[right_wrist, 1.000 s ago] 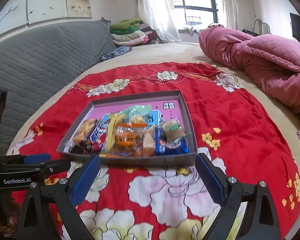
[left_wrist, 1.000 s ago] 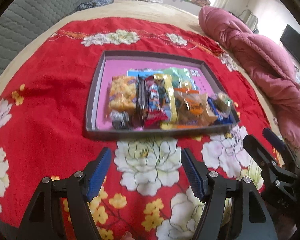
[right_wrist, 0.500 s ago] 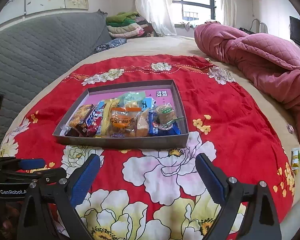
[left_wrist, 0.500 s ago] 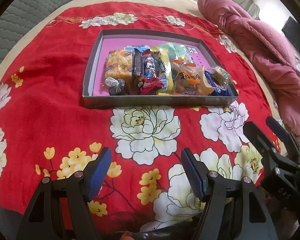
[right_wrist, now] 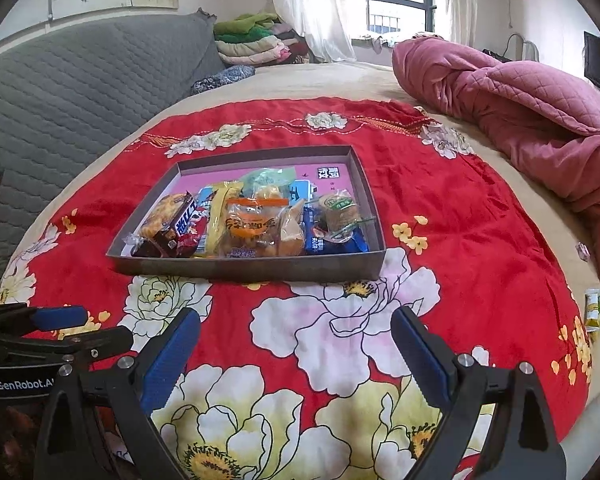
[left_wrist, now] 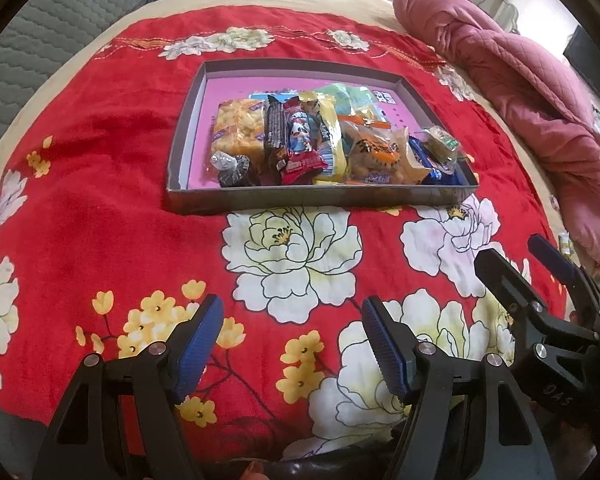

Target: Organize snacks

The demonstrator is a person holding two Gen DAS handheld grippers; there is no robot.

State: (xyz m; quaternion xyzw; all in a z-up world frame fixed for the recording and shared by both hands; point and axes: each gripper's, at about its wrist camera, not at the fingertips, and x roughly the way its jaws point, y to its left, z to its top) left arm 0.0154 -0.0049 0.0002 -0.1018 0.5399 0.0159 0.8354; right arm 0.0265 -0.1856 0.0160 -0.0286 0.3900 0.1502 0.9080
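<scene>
A shallow grey box [left_wrist: 284, 200] with a pink floor sits on a red flowered blanket [left_wrist: 100, 208] spread over the bed, and the snacks [left_wrist: 324, 140] lie packed inside it, crowded toward its near wall. From the left wrist view the box is at 12 o'clock, well apart from the left gripper [left_wrist: 292, 344], whose blue-padded jaws stand apart with nothing between them, over the white and yellow blossoms of the blanket. The right gripper [left_wrist: 536, 264] shows at 4 o'clock in that view, just beside the left one; in its own view the right gripper [right_wrist: 296, 344] has its jaws wide apart and empty, above a large white flower, with the box at 11 o'clock. Among the snacks are a yellow puffed bar [left_wrist: 236, 128] at the left end, a dark chocolate bar [left_wrist: 276, 128] next to it, an orange-printed bag [right_wrist: 252, 228] in the middle and a blue packet [right_wrist: 336, 242] at the right end. A pink quilt [right_wrist: 520, 108] is heaped at 2 o'clock, and one small green packet [right_wrist: 596, 306] lies off the blanket at 3 o'clock
</scene>
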